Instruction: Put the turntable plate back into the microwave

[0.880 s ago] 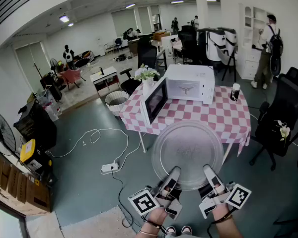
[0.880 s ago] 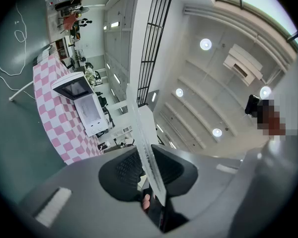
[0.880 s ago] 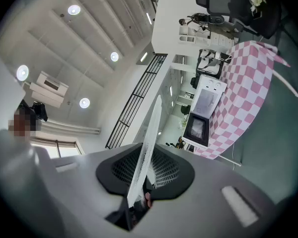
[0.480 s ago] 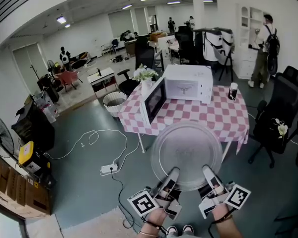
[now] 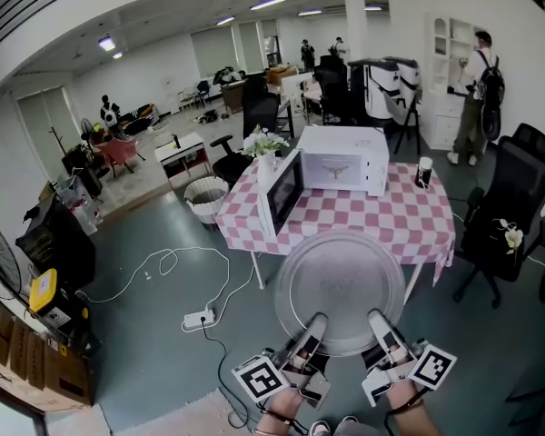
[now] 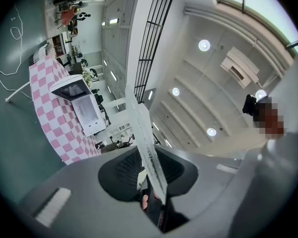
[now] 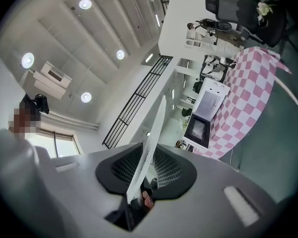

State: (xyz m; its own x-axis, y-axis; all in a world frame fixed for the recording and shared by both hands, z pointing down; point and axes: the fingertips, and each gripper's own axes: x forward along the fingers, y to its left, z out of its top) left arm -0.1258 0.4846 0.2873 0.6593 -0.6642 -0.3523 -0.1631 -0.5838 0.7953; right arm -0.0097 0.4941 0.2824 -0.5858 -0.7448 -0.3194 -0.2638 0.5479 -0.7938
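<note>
A round clear glass turntable plate is held up in front of me, roughly level, over the grey floor. My left gripper is shut on the plate's near rim at the left, my right gripper on the near rim at the right. In the left gripper view the plate runs edge-on between the jaws; the right gripper view shows the same edge. The white microwave stands on the pink checked table ahead, its door swung open to the left.
A vase of white flowers stands left of the microwave, a dark cup right of it. Black office chairs flank the table's right. A cable and power strip lie on the floor left. A person stands far right.
The table and microwave have drawn slightly nearer and lower in the head view. Both grippers keep their hold on the plate's near rim.
</note>
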